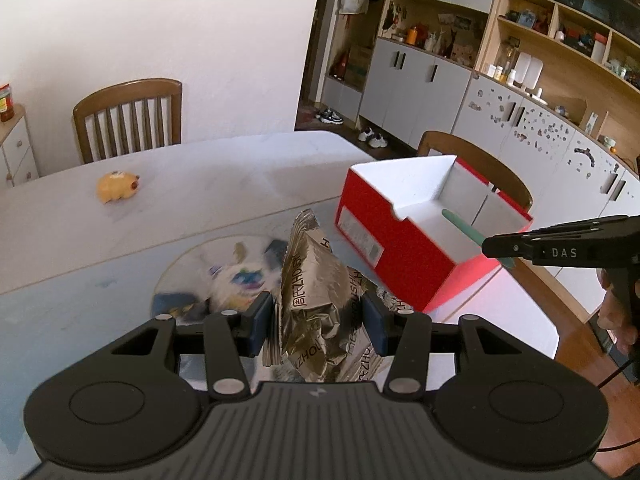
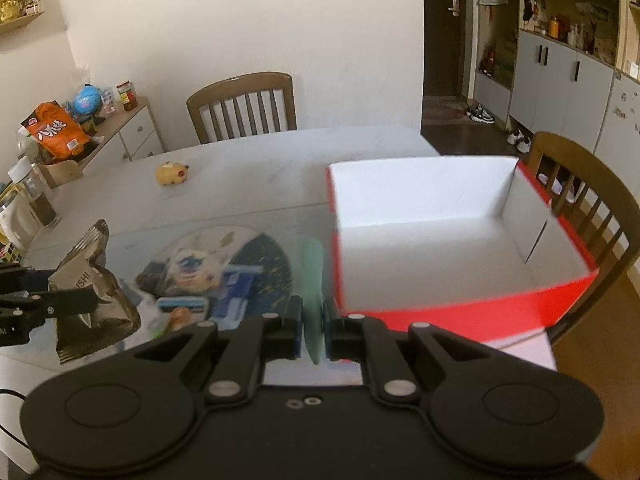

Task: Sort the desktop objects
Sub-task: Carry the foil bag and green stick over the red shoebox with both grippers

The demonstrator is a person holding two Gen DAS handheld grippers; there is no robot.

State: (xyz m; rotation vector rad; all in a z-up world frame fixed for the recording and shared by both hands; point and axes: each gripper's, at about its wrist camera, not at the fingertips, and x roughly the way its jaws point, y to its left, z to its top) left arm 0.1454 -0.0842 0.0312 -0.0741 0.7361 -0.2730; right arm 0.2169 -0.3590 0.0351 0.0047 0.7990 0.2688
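Observation:
My left gripper (image 1: 318,320) is shut on a crumpled silver snack bag (image 1: 316,280), held above a round picture fan (image 1: 208,276) on the table. The bag also shows in the right wrist view (image 2: 92,284). My right gripper (image 2: 312,328) is shut on a flat mint-green stick (image 2: 312,276); in the left wrist view the stick (image 1: 464,228) pokes over the open red box (image 1: 384,232). The box (image 2: 440,312) has a white inside and stands at the table's right edge. A yellow toy (image 1: 118,187) lies far left on the table.
Wooden chairs stand behind the table (image 1: 128,116) and by the box (image 2: 580,200). A side cabinet with an orange bag (image 2: 56,130), jars and bottles is at left. Small items (image 2: 180,308) lie on the fan. Grey cupboards line the right wall.

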